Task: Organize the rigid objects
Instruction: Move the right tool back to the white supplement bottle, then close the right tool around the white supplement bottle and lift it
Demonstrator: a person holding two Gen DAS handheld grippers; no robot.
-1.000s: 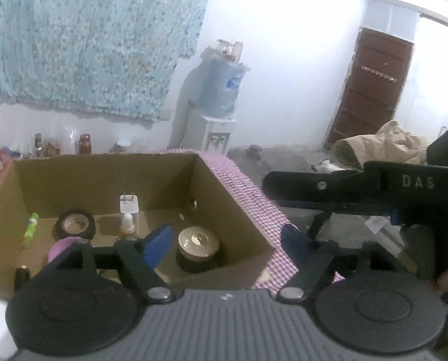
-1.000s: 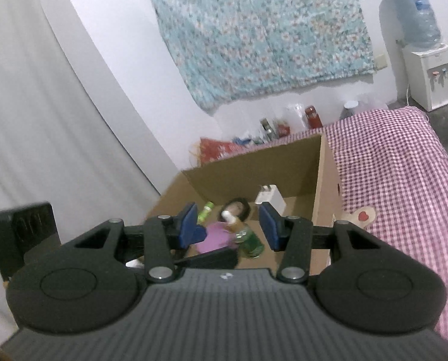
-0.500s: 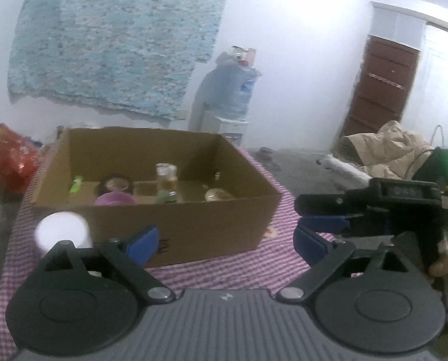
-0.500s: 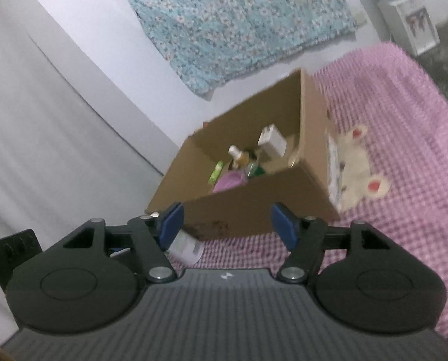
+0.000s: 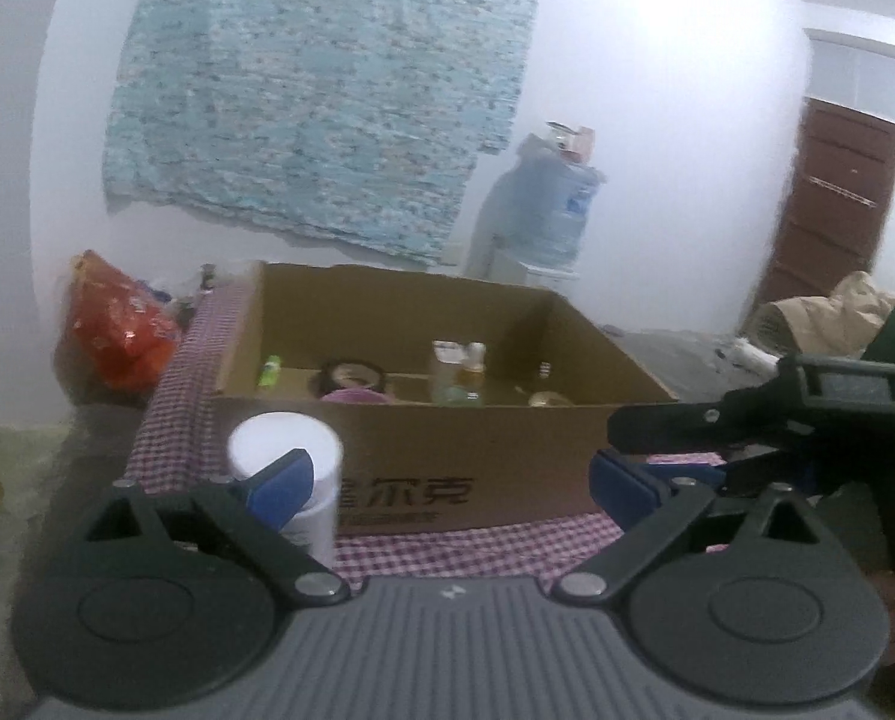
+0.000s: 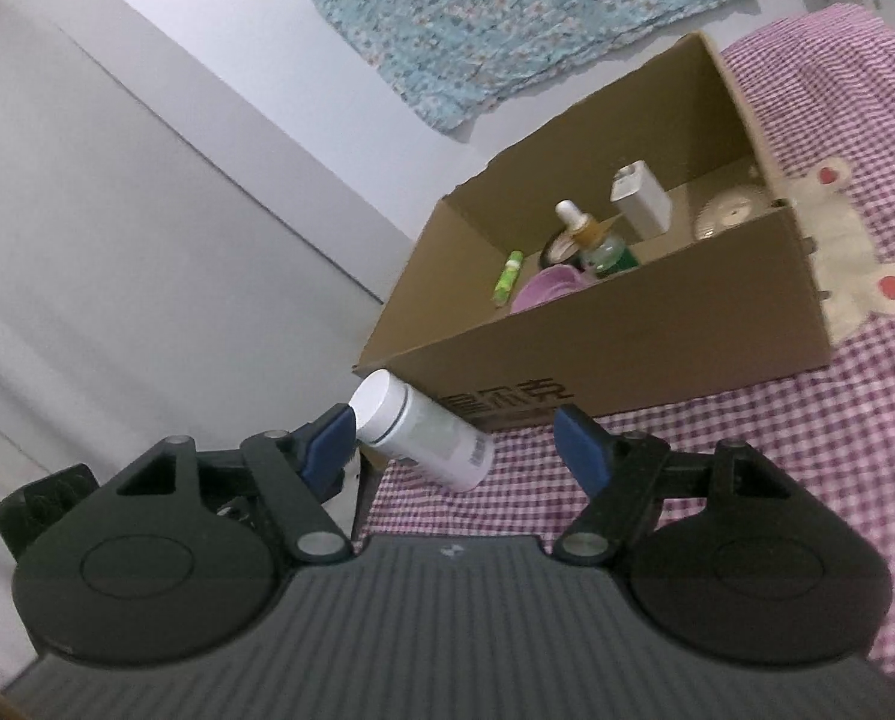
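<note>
Both grippers pulled back from cardboard box (image 5: 447,456), left gripper (image 5: 447,480) and right gripper (image 6: 456,441) newly spread, empty, white bottle (image 6: 423,438) nearby

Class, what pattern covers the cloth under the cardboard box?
The cloth has a pink-and-white check, clearest in the right wrist view.

Matt cardboard box (image 6: 627,348); smooth white bottle (image 6: 423,432), prob. plastic.

Both tools, left (image 5: 447,480) and right (image 6: 456,441), gape empty, right just widened.
</note>
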